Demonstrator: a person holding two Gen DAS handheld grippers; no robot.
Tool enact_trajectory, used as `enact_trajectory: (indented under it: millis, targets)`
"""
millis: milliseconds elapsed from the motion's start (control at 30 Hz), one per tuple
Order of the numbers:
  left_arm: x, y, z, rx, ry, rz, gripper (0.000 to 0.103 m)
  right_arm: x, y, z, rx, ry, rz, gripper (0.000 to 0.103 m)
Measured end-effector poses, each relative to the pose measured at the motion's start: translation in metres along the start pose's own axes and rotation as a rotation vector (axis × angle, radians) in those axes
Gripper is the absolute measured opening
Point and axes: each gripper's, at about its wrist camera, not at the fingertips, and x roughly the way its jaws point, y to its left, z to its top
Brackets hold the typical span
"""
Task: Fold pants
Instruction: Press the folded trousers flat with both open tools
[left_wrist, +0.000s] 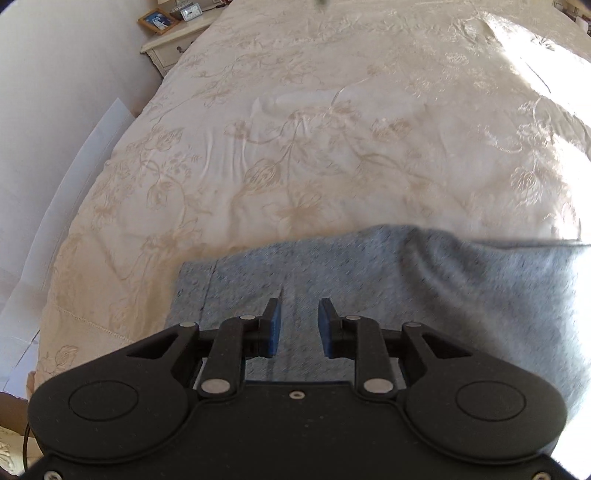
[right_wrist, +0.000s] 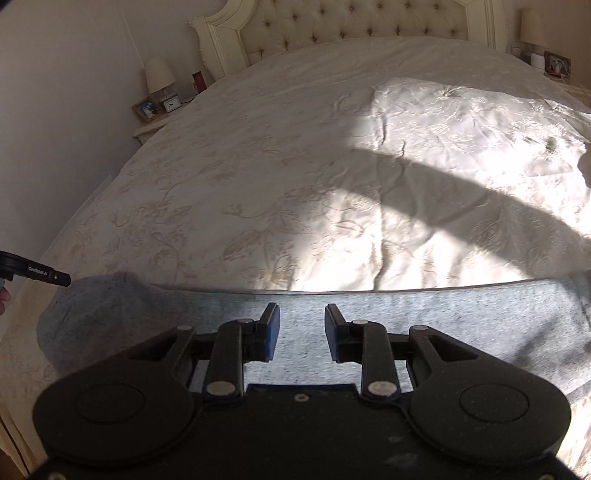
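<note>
Both claws, left (left_wrist: 299, 325) and right (right_wrist: 302, 330), hover released over grey pants (left_wrist: 406, 288) on the bedspread (left_wrist: 314, 129).

Pants (left_wrist: 388, 280) spread flat on bedspread (left_wrist: 295, 147), directly beneath and ahead of open jaws of left gripper (left_wrist: 299, 326). Far edge of pants just ahead of jaw tips; bedspread beyond. Nightstand (left_wrist: 173, 48) far ahead and left of jaws, bearing picture frame (left_wrist: 159, 20) and clock (left_wrist: 191, 13).

Pants (right_wrist: 443, 325) likewise under and either side of parted jaws of right gripper (right_wrist: 302, 330). Left gripper (right_wrist: 33, 271) well left of jaws, at pants' left end. Headboard (right_wrist: 351, 26) far ahead; lamp (right_wrist: 159, 75) far ahead-left
</note>
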Motion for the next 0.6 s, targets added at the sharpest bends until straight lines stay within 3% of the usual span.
enact_trajectory:
  millis: [200,300,467,600]
  targets:
    - [0.028,0.040,-0.031,0.061,0.051,-0.062,0.034,0.042,0.106,-0.009,0.001,0.058,0.078,0.029]
    - [0.050,0.048,-0.041,0.146,0.065,-0.069,0.034,0.076,0.145,-0.007,0.015,0.095,0.083,0.029]
    - [0.075,0.051,-0.054,0.303,0.055,-0.082,0.035,0.124,0.183,-0.008,0.024,0.153,0.060,0.029]
    - [0.082,0.056,-0.054,0.321,0.048,-0.123,0.035,0.157,0.194,0.001,-0.017,0.189,0.015,0.029]
